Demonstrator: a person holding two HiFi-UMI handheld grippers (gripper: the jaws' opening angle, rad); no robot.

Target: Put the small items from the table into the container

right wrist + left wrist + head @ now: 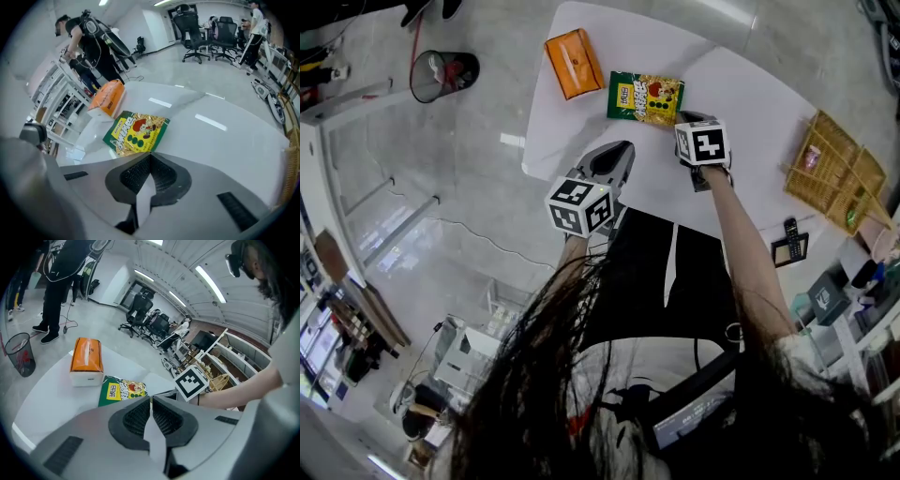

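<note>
While left gripper [151, 400] hangs closed and empty, right gripper [150, 154] clamped on snack bag [136, 133] edge.

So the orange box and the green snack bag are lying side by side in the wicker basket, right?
Not in the basket. The orange box and the green snack bag lie side by side on the white table; the wicker basket stands apart to their right, as the head view shows.
</note>
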